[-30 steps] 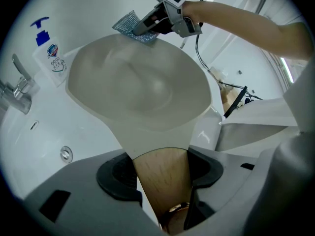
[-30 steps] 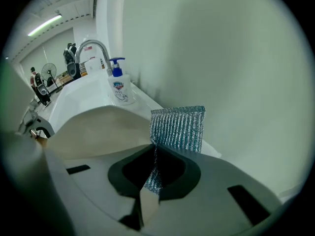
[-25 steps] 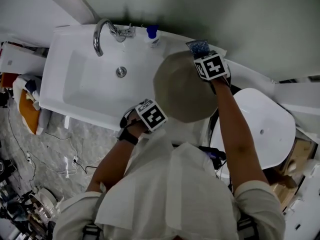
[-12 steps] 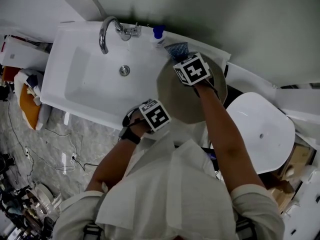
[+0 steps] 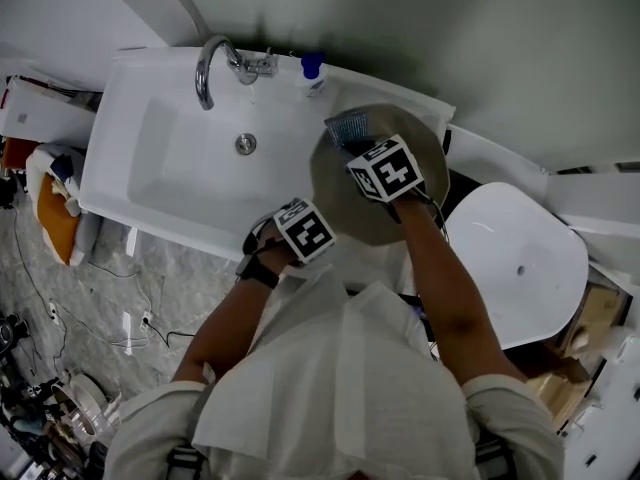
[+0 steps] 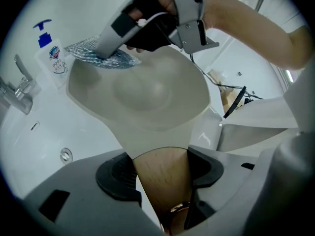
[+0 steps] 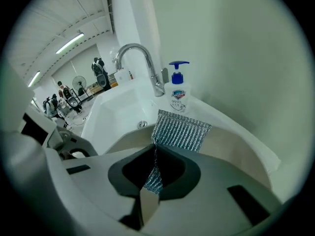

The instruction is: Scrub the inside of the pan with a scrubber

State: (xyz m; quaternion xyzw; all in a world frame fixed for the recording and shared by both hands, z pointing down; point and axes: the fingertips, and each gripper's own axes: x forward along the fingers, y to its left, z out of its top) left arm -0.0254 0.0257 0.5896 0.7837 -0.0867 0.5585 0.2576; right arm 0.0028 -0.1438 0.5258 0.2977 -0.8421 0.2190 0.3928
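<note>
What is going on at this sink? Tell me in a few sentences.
A person is cleaning a pan at the right end of a white sink. The left hand-held gripper is clamped on the pan's wooden handle, steadying it. The right hand-held gripper is shut on a silvery mesh scrubber, which lies against the pan's inside near its far rim, by the soap bottle.

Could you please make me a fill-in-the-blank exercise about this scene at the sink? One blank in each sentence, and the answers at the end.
1. The right gripper is shut on a piece of mesh, the ____.
2. The left gripper grips the pan by its wooden ____.
3. The soap bottle beside the tap has a pump of the colour ____.

Missing words: scrubber; handle; blue
</note>
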